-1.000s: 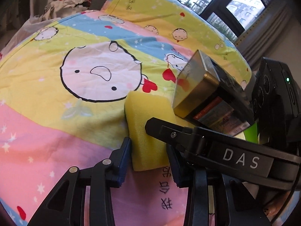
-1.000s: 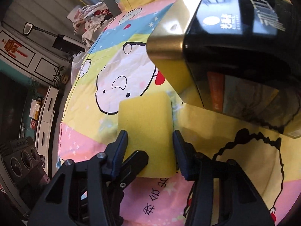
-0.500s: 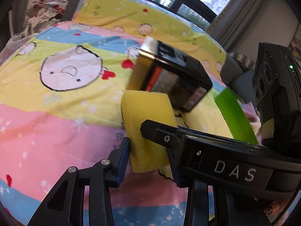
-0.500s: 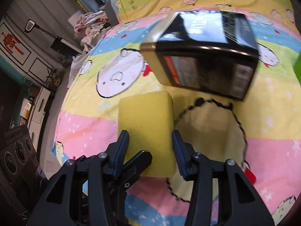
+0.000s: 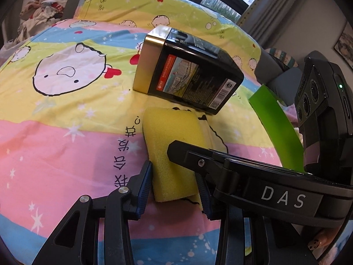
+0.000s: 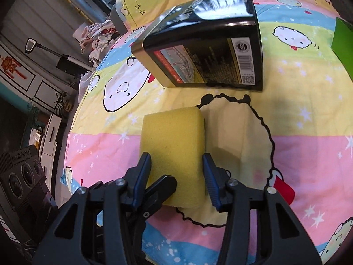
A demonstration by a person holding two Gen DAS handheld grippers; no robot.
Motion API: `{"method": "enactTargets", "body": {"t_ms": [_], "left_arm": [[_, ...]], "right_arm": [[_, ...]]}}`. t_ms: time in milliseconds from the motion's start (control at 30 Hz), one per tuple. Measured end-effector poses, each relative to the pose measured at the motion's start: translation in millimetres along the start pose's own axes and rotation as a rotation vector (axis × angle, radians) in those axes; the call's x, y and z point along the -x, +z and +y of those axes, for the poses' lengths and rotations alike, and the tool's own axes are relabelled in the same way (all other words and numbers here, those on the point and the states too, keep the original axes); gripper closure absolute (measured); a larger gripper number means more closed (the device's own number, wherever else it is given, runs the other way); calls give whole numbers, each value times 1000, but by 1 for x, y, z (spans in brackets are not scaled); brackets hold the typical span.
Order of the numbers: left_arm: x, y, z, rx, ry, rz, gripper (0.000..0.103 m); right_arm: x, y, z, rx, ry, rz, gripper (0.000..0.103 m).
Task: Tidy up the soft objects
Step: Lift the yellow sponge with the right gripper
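1. Here we hold the yellow sponge (image 6: 173, 152) above the cartoon bedsheet (image 6: 308, 154), near the black box (image 6: 207, 50), which lies apart from it on the sheet.
2. Both tools meet on the one sponge. Our right gripper (image 6: 176, 176) has a blue pad against each long side and is closed on it; our left gripper (image 5: 174, 186) brackets the same end, its pads touching or just beside the foam, so we judge it gripping as well.
3. We take this double hold as a way to keep a soft, compressible block from bending or twisting while it is carried.
4. The right wrist view shows the sponge's broad top face and the left tool's finger crossing beneath it; the left wrist view instead shows its thickness, the right tool's body across the foreground, and a green sheet (image 5: 275, 128) beyond.
5. Neither view shows a bin or a stack for it.
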State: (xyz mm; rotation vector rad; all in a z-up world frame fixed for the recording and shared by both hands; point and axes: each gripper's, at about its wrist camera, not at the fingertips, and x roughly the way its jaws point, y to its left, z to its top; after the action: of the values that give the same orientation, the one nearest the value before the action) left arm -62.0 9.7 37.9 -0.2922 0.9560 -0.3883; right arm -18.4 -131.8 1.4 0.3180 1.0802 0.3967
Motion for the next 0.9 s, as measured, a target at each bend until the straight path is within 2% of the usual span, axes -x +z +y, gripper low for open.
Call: {"method": "enactTargets", "body": {"t_ms": [600, 900], "left_arm": [[-8, 1, -2, -11, 14, 14, 64], [-5, -2, -11, -45, 17, -34, 64]], "right_arm": [[-3, -1, -11, -8, 11, -9, 54], [4, -2, -6, 24, -19, -43, 57]]}}
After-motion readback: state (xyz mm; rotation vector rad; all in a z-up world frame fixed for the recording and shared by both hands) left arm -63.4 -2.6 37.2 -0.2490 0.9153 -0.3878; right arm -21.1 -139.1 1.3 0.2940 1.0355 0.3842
